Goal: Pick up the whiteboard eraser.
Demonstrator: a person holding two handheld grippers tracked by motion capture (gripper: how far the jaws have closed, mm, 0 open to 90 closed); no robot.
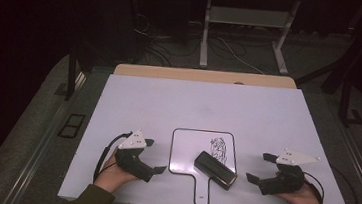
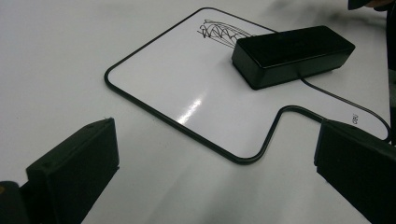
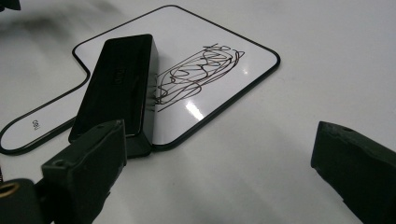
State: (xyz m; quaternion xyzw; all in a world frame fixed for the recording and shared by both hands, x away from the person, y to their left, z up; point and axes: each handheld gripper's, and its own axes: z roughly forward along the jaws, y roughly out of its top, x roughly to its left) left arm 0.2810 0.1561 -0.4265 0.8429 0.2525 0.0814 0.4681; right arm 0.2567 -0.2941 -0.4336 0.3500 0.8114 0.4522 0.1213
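Small handled whiteboard [image 1: 184, 150] lies flat on the white table [image 1: 168, 106], handle toward the person, between the two hands. A black scribble [image 1: 219, 147] sits in its far right corner. The black block eraser [image 1: 214, 169] rests on the board's near right part, just in front of the scribble and touching its edge in the right gripper view; its near end overhangs the board's border. Long axis of the eraser runs diagonally, from the board's middle toward the near right. Left gripper [image 1: 157, 156] rests on the table to the left of the board, jaws spread wide, nothing between them. Right gripper [image 1: 258, 166] rests to the right, jaws likewise spread and empty. Judged from the high view, the right gripper is the nearer one: the eraser's near right end lies just beside its lower jaw, while the left gripper has bare board between itself and the block. From the right gripper's own camera the eraser lies ahead and left, running lengthwise away, so a grasp across its narrow width would likely need a small shift leftward.
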